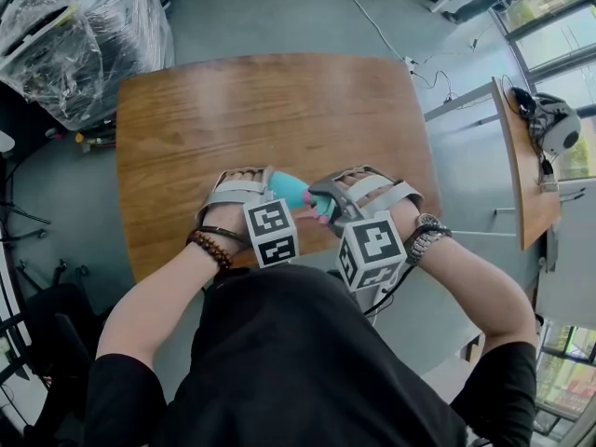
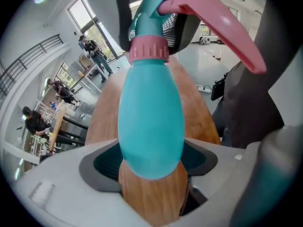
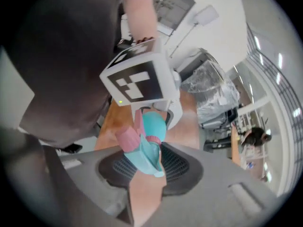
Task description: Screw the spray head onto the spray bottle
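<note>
A teal spray bottle is held over the near part of the wooden table, between my two grippers. My left gripper is shut on the bottle's rounded body, with both dark pads against its sides. The teal spray head with its pink trigger sits on the bottle's neck at the pink collar. My right gripper is shut on the spray head, its pads pressing on both sides of it. The threads under the collar are hidden.
Plastic-wrapped equipment stands beyond the table's far left corner. A second wooden desk at the right carries a grey and white device. A cable runs over the grey floor behind the table. People sit far off.
</note>
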Tool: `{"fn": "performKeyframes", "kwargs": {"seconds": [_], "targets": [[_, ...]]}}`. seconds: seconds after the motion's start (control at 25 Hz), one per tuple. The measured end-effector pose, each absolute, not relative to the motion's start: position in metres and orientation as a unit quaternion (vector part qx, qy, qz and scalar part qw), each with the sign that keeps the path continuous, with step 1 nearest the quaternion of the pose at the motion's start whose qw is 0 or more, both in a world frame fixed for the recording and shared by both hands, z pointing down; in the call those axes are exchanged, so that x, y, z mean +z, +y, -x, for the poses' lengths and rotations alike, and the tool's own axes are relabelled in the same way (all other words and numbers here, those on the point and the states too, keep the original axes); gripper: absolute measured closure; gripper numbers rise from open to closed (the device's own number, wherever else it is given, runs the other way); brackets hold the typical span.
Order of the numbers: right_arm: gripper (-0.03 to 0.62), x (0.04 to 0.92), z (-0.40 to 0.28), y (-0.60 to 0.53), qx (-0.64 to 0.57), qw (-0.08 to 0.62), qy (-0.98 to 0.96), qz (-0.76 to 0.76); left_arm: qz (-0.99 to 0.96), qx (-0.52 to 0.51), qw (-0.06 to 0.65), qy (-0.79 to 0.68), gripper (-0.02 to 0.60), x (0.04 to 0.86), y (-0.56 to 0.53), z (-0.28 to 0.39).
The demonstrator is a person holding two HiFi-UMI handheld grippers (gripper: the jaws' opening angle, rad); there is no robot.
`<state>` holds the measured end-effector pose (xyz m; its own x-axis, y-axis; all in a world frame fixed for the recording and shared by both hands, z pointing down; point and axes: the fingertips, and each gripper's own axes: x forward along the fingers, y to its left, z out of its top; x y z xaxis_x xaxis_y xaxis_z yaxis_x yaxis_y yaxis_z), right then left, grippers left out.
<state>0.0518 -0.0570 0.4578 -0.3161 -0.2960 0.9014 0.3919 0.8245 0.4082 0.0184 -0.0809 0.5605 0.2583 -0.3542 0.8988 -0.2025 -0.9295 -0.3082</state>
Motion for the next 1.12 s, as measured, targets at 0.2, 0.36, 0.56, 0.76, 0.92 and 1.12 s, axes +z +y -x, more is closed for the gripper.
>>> {"fn": "performKeyframes", "kwargs": {"seconds": [0.2, 0.36, 0.56, 0.76, 0.92, 1.12], "targets": [[0.479, 0.454, -0.051, -0.067, -0.082, 0.569, -0.816, -0.051, 0.785, -0.577, 0.088, 0.208, 0.178, 0.555, -0.091, -0.015], [0.479, 0.452, -0.053, -0.073, 0.078, 0.535, -0.834, -0.109, 0.78, -0.574, 0.108, 0.225, 0.179, 0.551, -0.095, -0.015], [0.479, 0.455, -0.061, -0.082, 0.266, 0.472, -0.823, -0.172, 0.774, -0.567, 0.139, 0.246, 0.179, 0.547, -0.101, -0.013], [0.477, 0.463, -0.069, -0.086, 0.545, 0.323, -0.738, -0.232, 0.75, -0.572, 0.197, 0.268, 0.18, 0.542, -0.11, -0.007], [0.477, 0.466, -0.069, -0.085, 0.658, 0.235, -0.678, -0.229, 0.74, -0.571, 0.225, 0.277, 0.179, 0.539, -0.113, -0.005], [0.462, 0.467, -0.073, -0.088, 0.646, 0.236, -0.683, -0.244, 0.75, -0.565, 0.213, 0.271, 0.179, 0.544, -0.11, -0.007]]}}
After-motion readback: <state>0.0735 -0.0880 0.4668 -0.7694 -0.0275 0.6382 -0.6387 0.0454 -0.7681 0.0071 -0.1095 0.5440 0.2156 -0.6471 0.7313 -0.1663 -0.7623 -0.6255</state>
